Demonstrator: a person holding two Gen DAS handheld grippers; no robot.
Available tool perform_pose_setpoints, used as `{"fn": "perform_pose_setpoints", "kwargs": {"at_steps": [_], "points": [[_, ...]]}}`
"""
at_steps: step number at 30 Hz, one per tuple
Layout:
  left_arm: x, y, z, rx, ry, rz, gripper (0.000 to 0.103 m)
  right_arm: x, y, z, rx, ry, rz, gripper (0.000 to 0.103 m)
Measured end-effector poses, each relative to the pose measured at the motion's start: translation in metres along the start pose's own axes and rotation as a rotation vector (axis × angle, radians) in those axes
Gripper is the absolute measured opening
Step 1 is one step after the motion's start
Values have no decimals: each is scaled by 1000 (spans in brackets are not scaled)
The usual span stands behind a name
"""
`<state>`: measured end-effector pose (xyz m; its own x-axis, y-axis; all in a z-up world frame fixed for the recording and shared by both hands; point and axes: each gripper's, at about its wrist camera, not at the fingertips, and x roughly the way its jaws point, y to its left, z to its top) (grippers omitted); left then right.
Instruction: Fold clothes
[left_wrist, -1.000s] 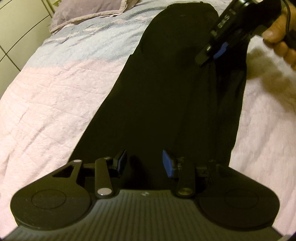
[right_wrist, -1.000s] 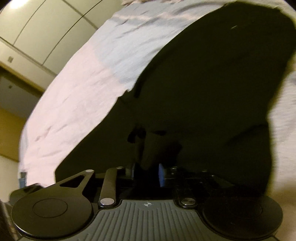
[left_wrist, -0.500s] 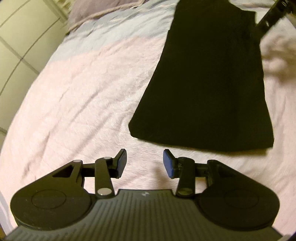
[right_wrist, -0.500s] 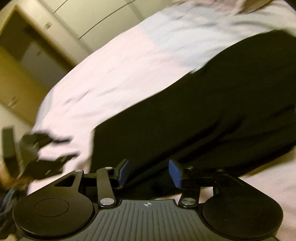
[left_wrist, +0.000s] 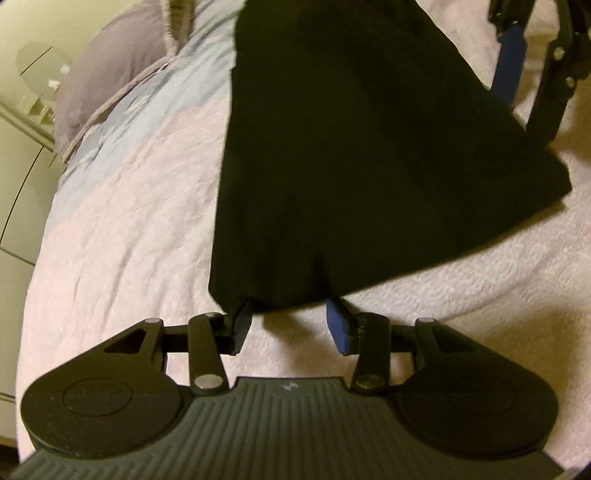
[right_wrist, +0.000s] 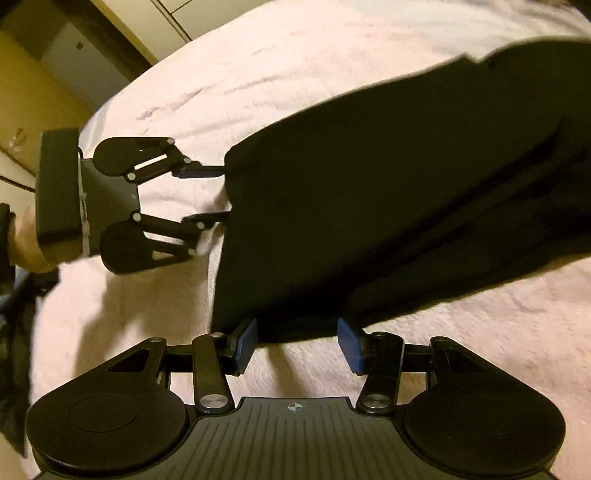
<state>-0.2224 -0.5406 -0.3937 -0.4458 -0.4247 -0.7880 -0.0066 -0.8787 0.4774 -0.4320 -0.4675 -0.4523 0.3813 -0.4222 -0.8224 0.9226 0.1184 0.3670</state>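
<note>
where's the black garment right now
The black garment lies flat on the pink bedspread, its near edge at the open left gripper.

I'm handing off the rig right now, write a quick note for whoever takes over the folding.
Left hand-held gripper: open, holding nothing, fingers at the near edge of the black garment.
Right hand-held gripper: open, holding nothing, at the same end of the garment, by the other corner.
Garment: lies as a long narrow strip on the pink bedspread, reaching toward the pillow. It looks already folded lengthwise, though the dark cloth hides its layers.
Left to do: probably grip both near corners and fold that end over toward the pillow, then smooth it.
</note>
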Motion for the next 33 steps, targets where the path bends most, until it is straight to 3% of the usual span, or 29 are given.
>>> {"fn": "perform_pose_setpoints", "kwargs": {"at_steps": [2, 3, 4, 6, 7, 10, 11, 12, 14, 17, 19, 21, 24, 25, 28, 32, 33], "points": [[-12, 1, -11, 5, -9, 20, 43, -16, 24, -4, -138, -51, -52, 52], [-17, 2, -15, 7, -9, 29, 45, -20, 38, -5, -234, -76, -58, 58], [-22, 3, -19, 7, -8, 36, 49, -20, 50, -4, -325, -87, -64, 74], [-30, 2, -25, 42, -10, 46, 57, -8, 78, -16, -569, -92, -87, 85], [-34, 1, -27, 72, -13, 52, 62, 0, 87, -22, -670, -78, -103, 85], [-34, -1, -24, 167, -39, 74, 64, 29, 93, -37, -884, -44, -188, 84], [-32, -2, -21, 195, -50, 81, 65, 39, 89, -39, -916, -19, -220, 81], [-28, -2, -18, 228, -65, 89, 65, 49, 85, -41, -949, 6, -252, 71], [-19, -8, -15, 311, -93, 98, 65, 46, 82, -48, -978, 0, -273, 65], [-5, -18, -10, 440, -134, 110, 65, 39, 75, -44, -990, 2, -286, 49], [2, -16, -5, 472, -139, 103, 66, 38, 76, -35, -953, 0, -273, 25], [9, -13, 0, 494, -139, 94, 68, 34, 69, -24, -887, -15, -250, 14], [19, -9, 8, 527, -140, 80, 67, 20, 69, 0, -796, -52, -193, 11], [22, -7, 10, 538, -140, 75, 62, 12, 67, 4, -777, -67, -183, 11], [32, -3, 18, 572, -141, 61, 21, -9, 72, 11, -758, -101, -177, 11], [29, 6, 29, 534, -134, 46, 10, -9, 77, -10, -865, -151, -216, 14], [26, 8, 32, 515, -131, 43, 9, -6, 77, -16, -903, -165, -235, 26]]}}
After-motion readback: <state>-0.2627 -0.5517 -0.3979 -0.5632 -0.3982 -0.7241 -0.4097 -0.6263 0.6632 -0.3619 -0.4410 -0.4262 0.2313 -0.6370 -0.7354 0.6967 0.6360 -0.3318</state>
